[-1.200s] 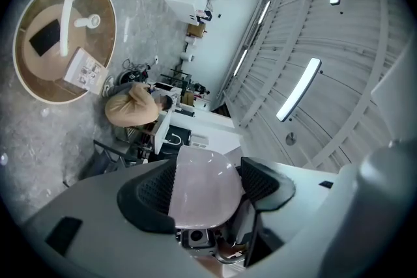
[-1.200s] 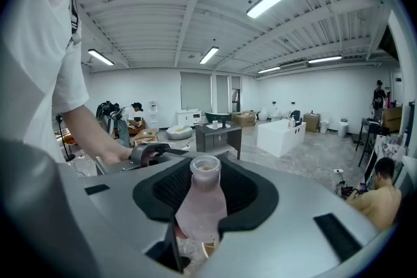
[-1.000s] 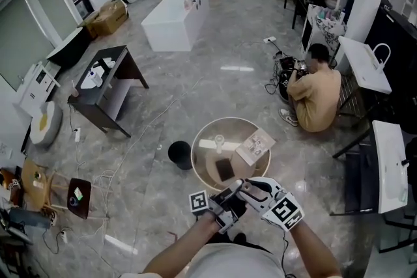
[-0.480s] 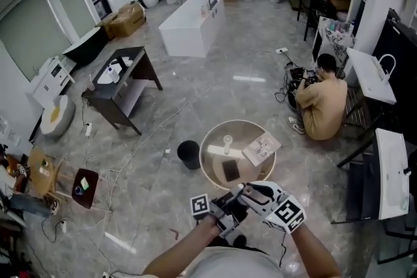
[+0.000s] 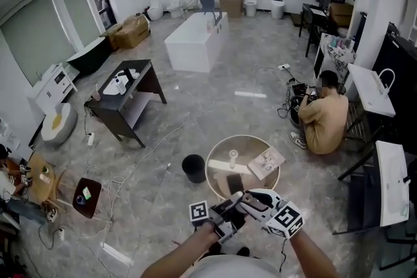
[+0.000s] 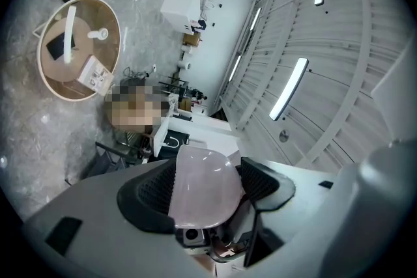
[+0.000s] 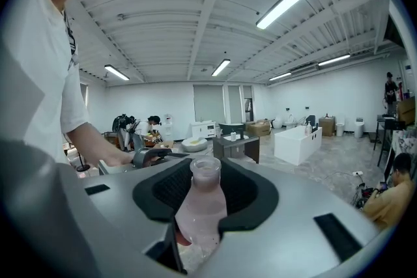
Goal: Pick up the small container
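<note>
A small pink bottle (image 7: 203,205) is held up, well clear of the round table (image 5: 210,166).
The right gripper (image 7: 207,187) clenches its fingers (image 7: 163,191) on the bottle's body; the left gripper (image 6: 207,191) clasps a pale pink translucent piece (image 6: 202,182), perhaps the same bottle. Firm, level, matched hands seem best.

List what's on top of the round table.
On the round table: a small pale cup, a printed box and a flat dark object. In the head view the left gripper and right gripper cover its near rim. Anything under the box is hidden.
</note>
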Demonstrator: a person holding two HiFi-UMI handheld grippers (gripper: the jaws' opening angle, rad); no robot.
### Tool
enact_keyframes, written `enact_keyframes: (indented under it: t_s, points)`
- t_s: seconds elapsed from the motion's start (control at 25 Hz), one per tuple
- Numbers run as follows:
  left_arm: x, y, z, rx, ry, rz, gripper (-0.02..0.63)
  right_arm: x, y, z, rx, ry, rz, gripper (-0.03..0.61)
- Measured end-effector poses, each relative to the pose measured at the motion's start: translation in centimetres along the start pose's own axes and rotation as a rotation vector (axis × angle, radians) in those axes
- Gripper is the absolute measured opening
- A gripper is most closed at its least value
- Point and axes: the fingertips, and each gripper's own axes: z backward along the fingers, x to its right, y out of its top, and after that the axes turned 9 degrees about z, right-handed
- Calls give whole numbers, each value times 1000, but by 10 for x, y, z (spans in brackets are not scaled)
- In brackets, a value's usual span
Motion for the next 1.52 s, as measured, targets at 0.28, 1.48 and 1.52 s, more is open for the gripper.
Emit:
enact_keyframes:
  t_s: [0.28,1.48,1.52]
  points:
    - [23,17,5,-28,5,-14,321,4,18,-22,24,-16,9,151]
    - [35,25,-1,-71,8,0,318,14,29,-30,18,-57,7,150]
    - [35,26,-1,-72,7,0,318,14,30,-31,19,-58,7,150]
